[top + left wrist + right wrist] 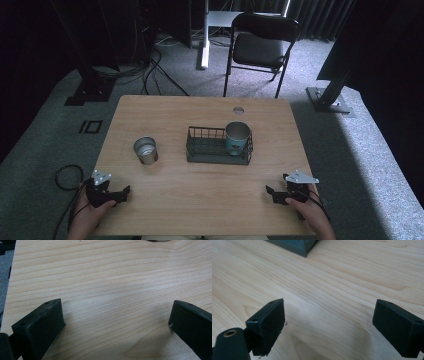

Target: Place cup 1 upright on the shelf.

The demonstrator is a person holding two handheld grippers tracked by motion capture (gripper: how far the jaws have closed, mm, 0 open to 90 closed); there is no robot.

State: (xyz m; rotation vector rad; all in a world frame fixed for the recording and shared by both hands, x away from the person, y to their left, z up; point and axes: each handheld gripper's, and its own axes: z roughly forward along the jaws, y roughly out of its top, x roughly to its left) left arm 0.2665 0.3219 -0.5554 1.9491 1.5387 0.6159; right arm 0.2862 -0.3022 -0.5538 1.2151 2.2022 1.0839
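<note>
A dark wire basket point(210, 150) stands at the middle of the wooden table point(200, 195), and a teal cup point(237, 138) sits upright in its right end. A silver metal can point(145, 150) stands on the table left of the basket. My left gripper point(126, 192) rests low near the front left edge, open, with bare wood between its jaws point(116, 320). My right gripper point(270, 194) sits near the front right edge, open too, nothing between its jaws point(329, 322). A corner of the basket point(294, 246) shows at the top of the right gripper view.
A round cable hole point(238, 110) lies in the table's far edge. Behind the table stand a black folding chair point(260, 47) and dark frame posts point(330, 75) on grey carpet. Cables point(65, 177) trail on the floor at the left.
</note>
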